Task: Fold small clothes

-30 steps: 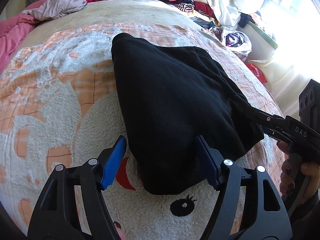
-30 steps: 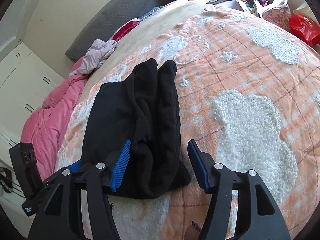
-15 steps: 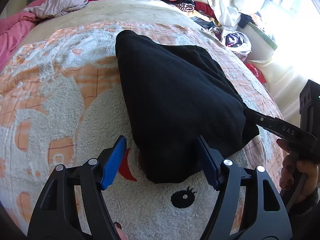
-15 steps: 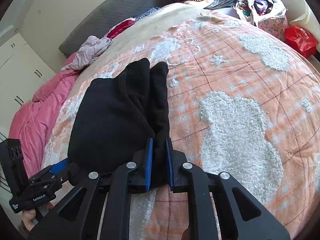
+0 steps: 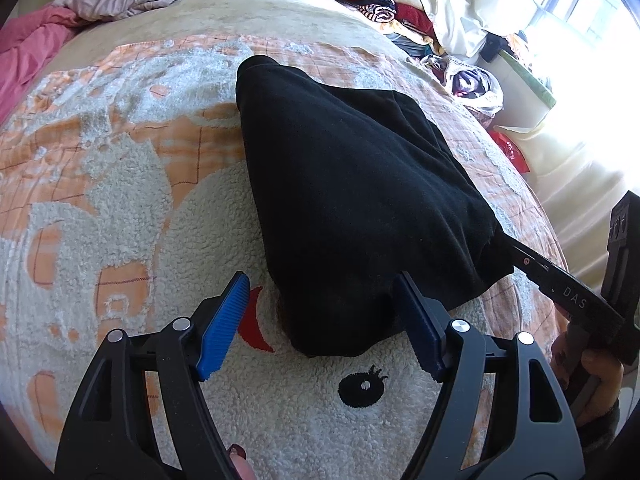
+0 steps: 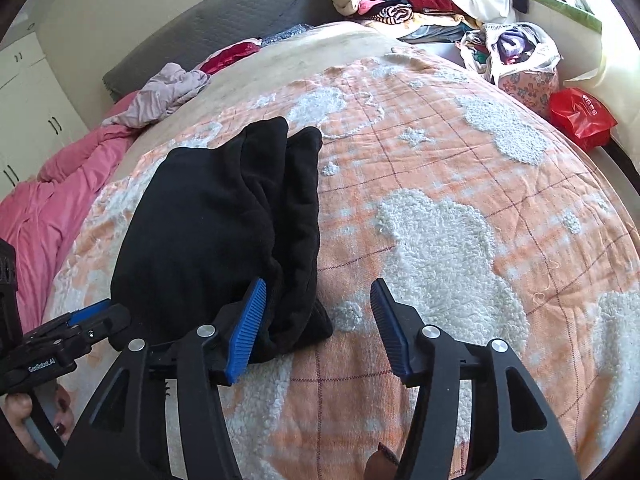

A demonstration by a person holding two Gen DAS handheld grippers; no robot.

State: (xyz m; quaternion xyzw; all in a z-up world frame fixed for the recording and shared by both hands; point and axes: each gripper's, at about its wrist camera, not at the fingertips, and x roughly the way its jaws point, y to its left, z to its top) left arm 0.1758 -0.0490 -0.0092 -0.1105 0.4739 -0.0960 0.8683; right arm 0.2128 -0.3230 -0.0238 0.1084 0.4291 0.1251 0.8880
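A black fleece garment (image 5: 352, 200) lies folded lengthwise on the orange and white bed blanket (image 5: 120, 184). It also shows in the right wrist view (image 6: 224, 224). My left gripper (image 5: 324, 320) is open, its fingers astride the garment's near end. My right gripper (image 6: 316, 324) is open at the garment's near right corner, with its left pad (image 6: 248, 332) against the cloth. The right gripper's body (image 5: 568, 292) shows at the garment's right edge in the left wrist view. The left gripper (image 6: 80, 320) shows at the lower left in the right wrist view.
A pile of clothes (image 6: 400, 4) sits at the far end by the headboard. A mauve garment (image 6: 168, 92) and a pink duvet (image 6: 44, 208) lie at the left. A bag of clothes (image 6: 516, 56) and a red bag (image 6: 580, 116) stand beside the bed on the right.
My right gripper shut on the garment's near edge half a second ago and has now opened and let go. The left gripper stayed open and edged forward over the garment's end.
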